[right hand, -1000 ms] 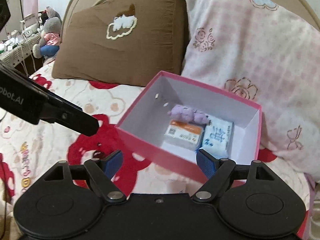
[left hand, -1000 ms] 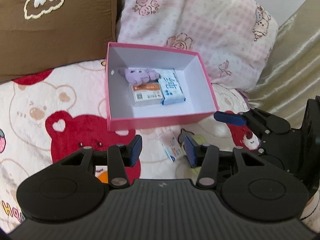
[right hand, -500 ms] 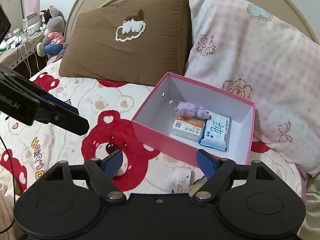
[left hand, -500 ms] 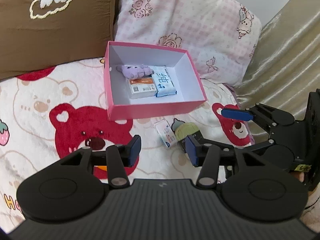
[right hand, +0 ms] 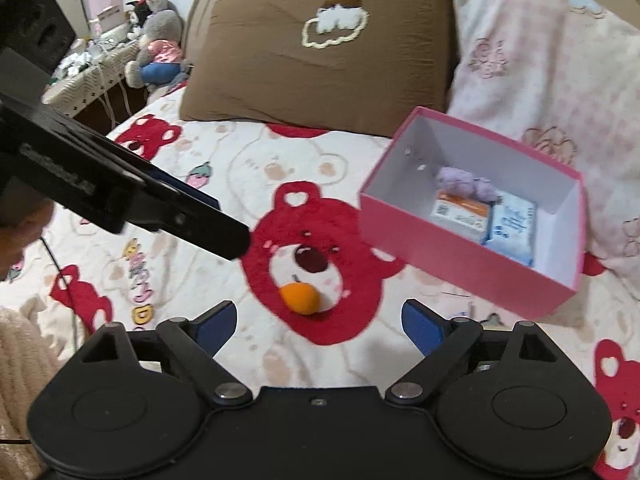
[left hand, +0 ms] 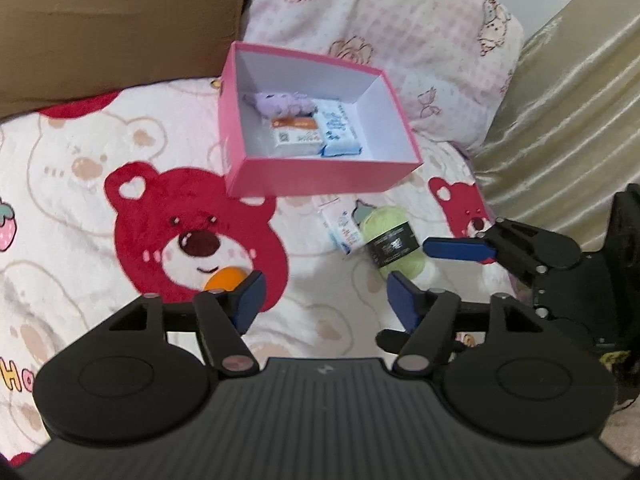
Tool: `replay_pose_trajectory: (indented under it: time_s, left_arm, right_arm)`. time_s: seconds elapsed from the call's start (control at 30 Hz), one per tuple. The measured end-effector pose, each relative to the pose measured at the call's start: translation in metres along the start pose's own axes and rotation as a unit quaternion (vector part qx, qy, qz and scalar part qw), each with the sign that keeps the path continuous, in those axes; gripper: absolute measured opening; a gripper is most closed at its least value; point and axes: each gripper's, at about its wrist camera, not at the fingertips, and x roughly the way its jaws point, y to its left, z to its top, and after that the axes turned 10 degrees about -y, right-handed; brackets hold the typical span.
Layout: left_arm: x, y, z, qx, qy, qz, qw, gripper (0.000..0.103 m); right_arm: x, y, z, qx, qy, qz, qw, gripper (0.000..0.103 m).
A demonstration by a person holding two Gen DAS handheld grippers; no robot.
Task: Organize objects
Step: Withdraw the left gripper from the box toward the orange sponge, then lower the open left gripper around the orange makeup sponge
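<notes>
A pink box [left hand: 320,188] lies on the bear blanket and holds a purple plush [left hand: 280,104], an orange-and-white packet [left hand: 296,136] and a blue tissue pack [left hand: 338,132]. In front of it lie a small blue-white packet [left hand: 342,228] and a green yarn ball [left hand: 394,242]. A small orange fruit [right hand: 300,298] rests on the red bear's face. My left gripper [left hand: 326,292] hovers near the fruit, its jaws opening with nothing between them. My right gripper [right hand: 320,320] is above the fruit, also opening and holding nothing. The box [right hand: 460,256] is off to its right.
A brown pillow [right hand: 320,60] and a pink checked pillow [left hand: 400,20] stand behind the box. Gold fabric [left hand: 560,120] borders the bed on the right. Plush toys [right hand: 156,40] and a cluttered shelf sit beyond the bed's far left. A cream sleeve [right hand: 20,352] shows at lower left.
Both grippers have drawn back from the pink box, which now looks smaller and farther. The orange fruit and the yarn ball have come into view. Both pairs of jaws stand wider.
</notes>
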Motion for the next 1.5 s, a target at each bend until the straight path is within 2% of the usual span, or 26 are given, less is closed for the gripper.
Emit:
replay_pose_trajectory:
  time_s: [0.17,0.27,0.37,0.43,0.67,0.73,0.83,0.93,1.1,1.37,1.5]
  left_arm:
    - [0.008,0.021,-0.012,-0.018,0.009,0.008,0.9998,0.075]
    - [0.012,0.033,-0.018,-0.028,0.014,0.002,0.9995,0.082]
    - [0.013,0.037,-0.027,-0.01,0.012,0.001,0.9999,0.088]
    - [0.015,0.04,-0.032,-0.007,0.015,-0.001,0.9999,0.088]
    - [0.024,0.054,-0.042,-0.03,0.023,0.025,0.999,0.095]
    - [0.029,0.056,-0.045,-0.032,0.026,0.03,0.9987,0.095]
    - [0.039,0.057,-0.051,-0.017,0.031,0.046,0.9983,0.095]
    - [0.047,0.058,-0.057,-0.007,0.029,0.058,0.9979,0.095]
    - [0.06,0.056,-0.065,0.009,0.01,0.066,0.9977,0.094]
    - [0.081,0.059,-0.071,-0.003,-0.006,0.078,0.9969,0.094]
    - [0.093,0.054,-0.079,0.005,-0.026,0.09,0.9956,0.094]
  right_arm:
    - [0.009,0.011,-0.005,-0.01,0.0,0.003,1.0,0.092]
    - [0.018,0.014,-0.009,-0.007,0.005,0.005,1.0,0.092]
    - [0.024,0.016,-0.013,-0.008,0.01,0.009,1.0,0.092]
    - [0.026,0.019,-0.016,-0.02,0.01,0.009,1.0,0.092]
    - [0.041,0.025,-0.029,-0.014,0.002,0.006,1.0,0.092]
    - [0.047,0.029,-0.036,-0.028,-0.004,-0.003,1.0,0.092]
    - [0.063,0.032,-0.045,-0.042,0.01,-0.012,0.999,0.092]
    - [0.075,0.029,-0.05,-0.031,0.004,-0.017,0.999,0.092]
    - [0.09,0.02,-0.059,-0.002,-0.01,-0.014,1.0,0.092]
    - [0.101,0.019,-0.076,-0.008,-0.031,-0.001,0.999,0.092]
    - [0.106,0.018,-0.082,-0.012,-0.049,0.004,0.999,0.092]
